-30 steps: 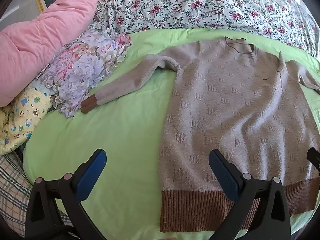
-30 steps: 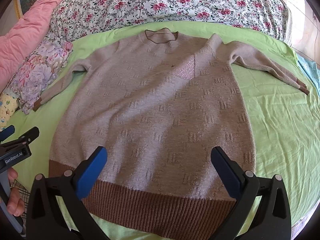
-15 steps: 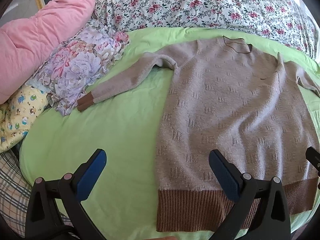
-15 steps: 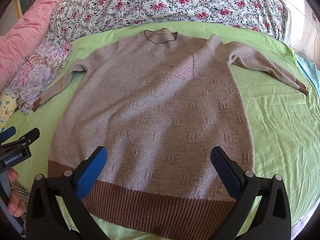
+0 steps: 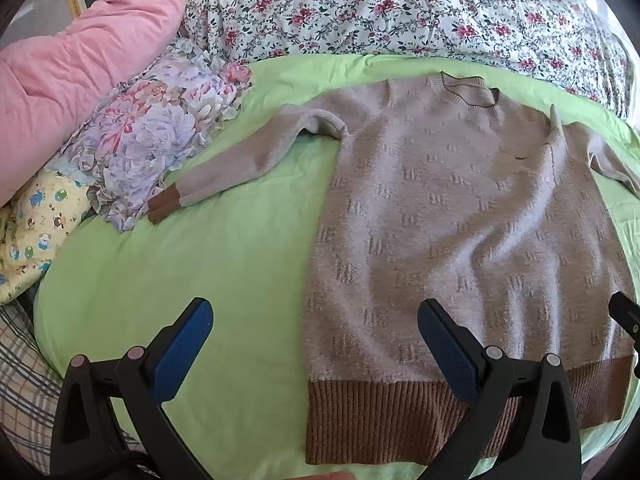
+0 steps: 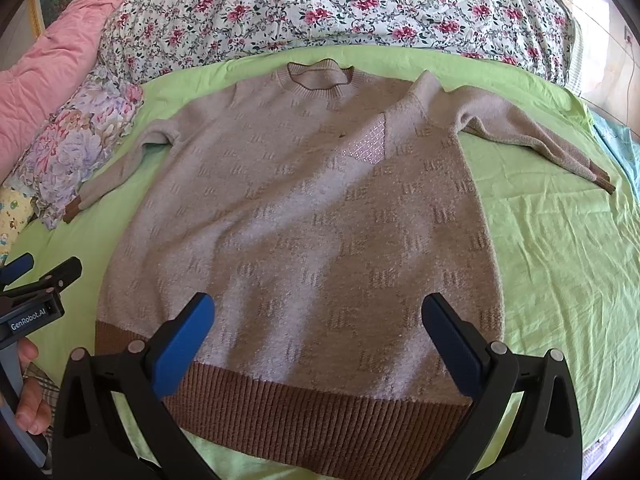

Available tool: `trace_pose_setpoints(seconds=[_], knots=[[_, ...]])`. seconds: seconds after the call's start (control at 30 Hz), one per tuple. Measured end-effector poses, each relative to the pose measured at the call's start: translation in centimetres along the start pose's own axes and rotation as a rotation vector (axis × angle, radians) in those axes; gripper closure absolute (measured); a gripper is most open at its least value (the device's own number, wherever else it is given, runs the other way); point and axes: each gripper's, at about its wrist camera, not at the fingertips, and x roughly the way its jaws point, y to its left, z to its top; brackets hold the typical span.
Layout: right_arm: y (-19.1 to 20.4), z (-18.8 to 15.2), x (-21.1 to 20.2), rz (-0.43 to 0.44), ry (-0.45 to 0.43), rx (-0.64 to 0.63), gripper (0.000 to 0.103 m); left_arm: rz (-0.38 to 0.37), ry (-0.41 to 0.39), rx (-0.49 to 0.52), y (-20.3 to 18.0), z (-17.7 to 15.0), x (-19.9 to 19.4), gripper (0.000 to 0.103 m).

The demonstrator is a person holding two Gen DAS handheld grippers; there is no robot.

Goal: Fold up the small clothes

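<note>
A beige knit sweater [image 6: 304, 216] with a brown ribbed hem [image 6: 304, 420] lies flat, face up, on a green sheet [image 6: 560, 264], both sleeves spread out. It also shows in the left wrist view [image 5: 460, 232], with its left sleeve [image 5: 256, 156] ending in a brown cuff. My left gripper [image 5: 316, 340] is open and empty above the hem's left corner. My right gripper [image 6: 318, 336] is open and empty above the middle of the hem. The left gripper also shows at the left edge of the right wrist view [image 6: 36, 280].
A floral quilt [image 6: 340, 0] lies behind the sweater. A pink duvet [image 5: 80, 64], a purple flowered pillow [image 5: 148, 136] and a cartoon-print cloth [image 5: 36, 228] lie at the left. The bed's edge runs just below the hem.
Both grippers have drawn back slightly towards the near edge, so the sweater sits a little farther away in both views. Both stay open. The sweater has not moved.
</note>
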Motion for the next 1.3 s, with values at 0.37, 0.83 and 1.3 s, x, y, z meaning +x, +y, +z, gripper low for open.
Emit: trace_pose_setpoints(seconds=[0.37,0.83,1.3], knots=[[0.0,0.0,0.0,0.001,0.0,-0.001,0.0,-0.007,0.011,-0.005,0.2,0.1,0.3,0.001],[-0.3,-0.2,0.0,0.0,-0.001,0.008,0.0,-0.182,0.082,-0.094,1.1,0.2,1.4,0.001],[-2.9,1.7,1.6,-0.037,0.0,0.086,0.0,-0.462,0.153,-0.153,0.0,1.8,5.7,0.001]])
